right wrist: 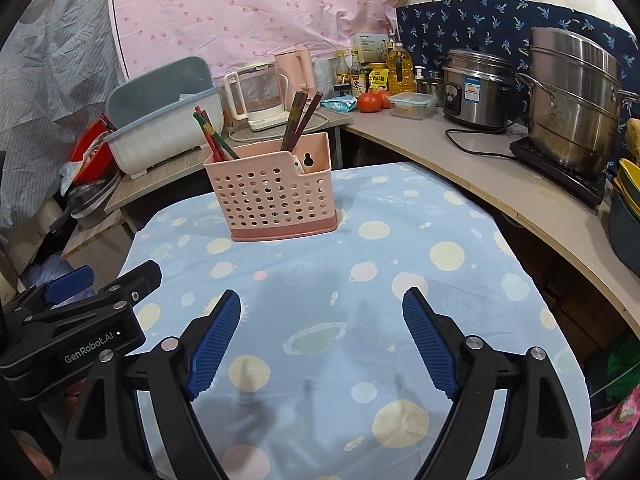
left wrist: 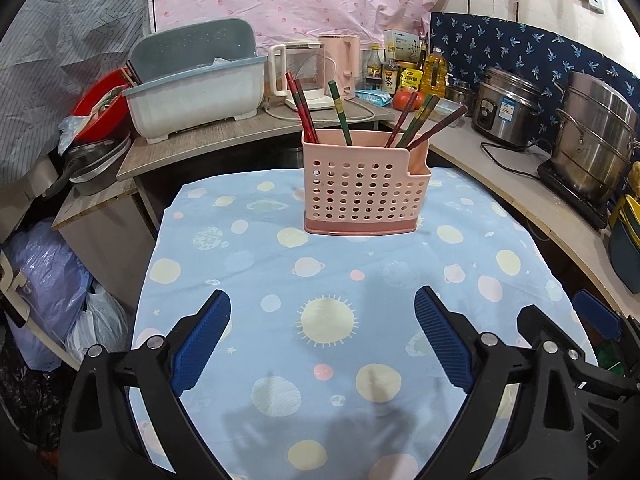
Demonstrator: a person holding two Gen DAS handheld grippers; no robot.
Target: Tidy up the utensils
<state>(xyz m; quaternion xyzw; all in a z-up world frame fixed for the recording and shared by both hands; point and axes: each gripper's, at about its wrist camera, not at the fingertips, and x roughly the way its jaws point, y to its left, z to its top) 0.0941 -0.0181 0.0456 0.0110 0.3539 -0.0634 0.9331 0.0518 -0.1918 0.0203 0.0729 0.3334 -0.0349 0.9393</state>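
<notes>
Several chopsticks point(left wrist: 340, 114) are stood upright, long axes near vertical, in the pink holder point(left wrist: 364, 192) at the far middle of the counter point(left wrist: 248, 264). Both claws, left point(left wrist: 322, 340) and right point(right wrist: 322, 344), are held wide and empty, well short of it, side by side.

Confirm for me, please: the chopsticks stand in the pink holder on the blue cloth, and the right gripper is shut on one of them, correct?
Not quite. The right gripper is open with nothing between its pads, as the right wrist view shows. The chopsticks do stand in the pink holder on the blue cloth.
</notes>
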